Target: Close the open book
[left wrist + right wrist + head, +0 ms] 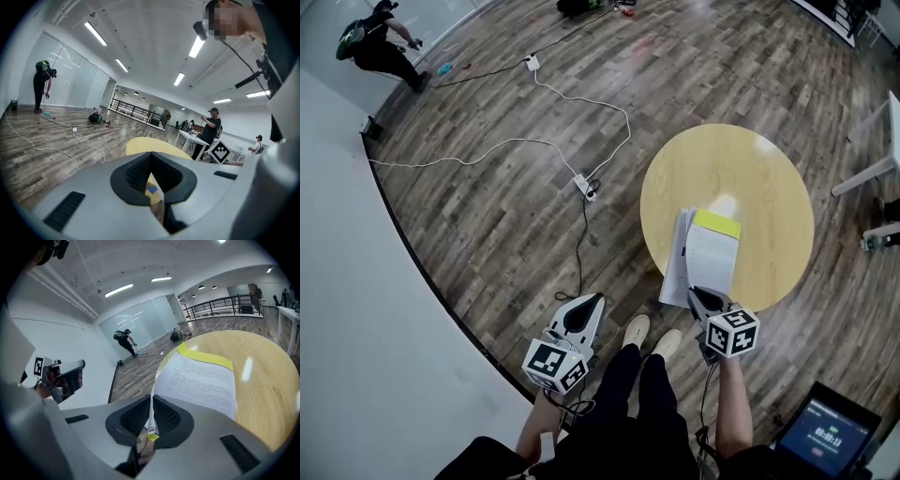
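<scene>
Right gripper [701, 295] [150, 404] was clamped on the near edge of one leaf of the open white-paged book with the yellow cover [711, 255] [201, 380]. The paper edge ran straight between the black ribbed pads, with a small yellow bit at the pinch point.

The held leaf was lifted and bowed, printed side up, with a yellow band across its far end. The other half of the book lay to the left of it in the head view.

The book sat at the near-left edge of the round light-wood table [769, 187] [262, 380], and its near corner looked to overhang the rim slightly.

Left gripper [589, 302] [150, 157] [63, 373] had its jaws together with nothing between them. It was well apart from the book, off the table over the grey-brown wood-plank floor [487, 216], left of the person's pale shoes [652, 337]. Its own view looked across the floor with the table top [145, 145] showing just past the jaw tips.

Elsewhere:
- A white power cable [609, 108] snaked across the floor to a white power strip [584, 185].
- A person in dark clothes with a green backpack [380, 42] was bent over at the far left by the wall.
- A dark tablet with a lit blue screen [830, 431] sat at bottom right in the head view, beside the right forearm.
</scene>
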